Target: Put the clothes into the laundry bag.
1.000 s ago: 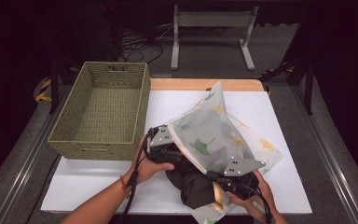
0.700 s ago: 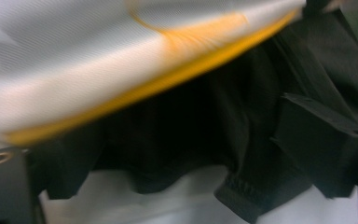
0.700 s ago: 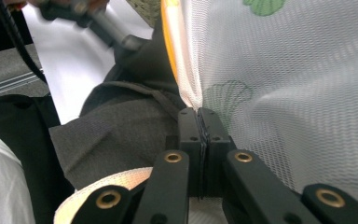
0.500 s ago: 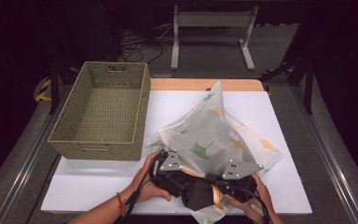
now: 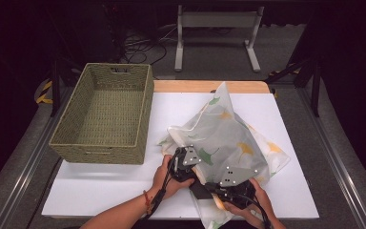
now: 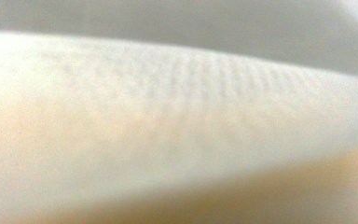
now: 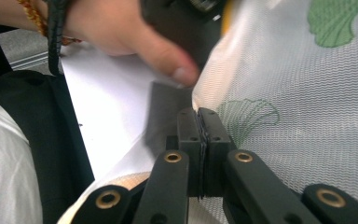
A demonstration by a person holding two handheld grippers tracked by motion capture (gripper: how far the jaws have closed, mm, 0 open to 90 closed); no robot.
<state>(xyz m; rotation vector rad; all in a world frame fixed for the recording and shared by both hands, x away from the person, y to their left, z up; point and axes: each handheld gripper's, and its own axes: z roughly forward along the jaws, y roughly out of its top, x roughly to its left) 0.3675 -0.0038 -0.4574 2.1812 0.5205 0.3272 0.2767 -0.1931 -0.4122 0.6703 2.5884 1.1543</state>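
- Mesh bag (image 5: 228, 138) with leaf print lies crumpled on the white tabletop (image 5: 100, 191), just right of the wicker basket (image 5: 105, 114), apart from it.
- Right hand-held gripper (image 7: 199, 123) at the bag's near edge, farther from the basket: jaws clenched, pinching the bag's mesh between the pads.
- Left hand-held gripper (image 5: 187, 168) at the bag's near-left edge, closer to the basket; jaws have just been closing, its own view is blurred fabric, can't tell whether it grips.
- Left hand (image 7: 126, 32) sits just beside the right gripper's jaws.
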